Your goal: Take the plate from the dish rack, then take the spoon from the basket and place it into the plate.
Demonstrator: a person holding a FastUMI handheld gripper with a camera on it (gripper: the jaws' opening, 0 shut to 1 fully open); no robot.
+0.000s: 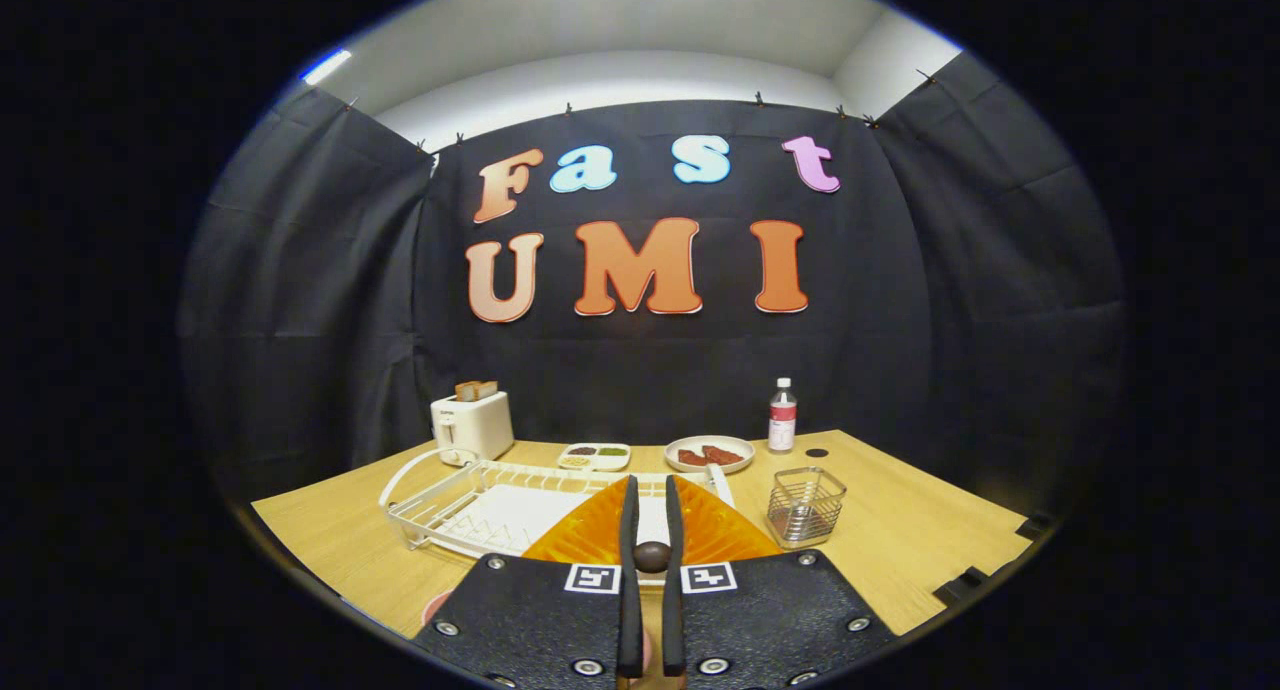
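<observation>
Gripper view showed the jaws (651,515) nearly pressed together, pinching a small dark wooden knob, probably the spoon's handle end (651,556), low in the frame, so the spoon seemed held ready over the orange plate (590,535) lying directly beneath. The wire basket (805,506) stood at right centre and the white dish rack (470,505) at lower left. Across the pale wooden worktop (900,530) a toaster (472,425), food dishes (709,453) and a bottle (782,417) stood before black cloth.

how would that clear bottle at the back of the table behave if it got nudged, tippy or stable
The bottle is tall and narrow on a small base, so it would probably tip sooner than slide. Its round body would likely roll once down. It stands well beyond the gripper, whose fingers are nearly closed with a dark knob between them.
</observation>
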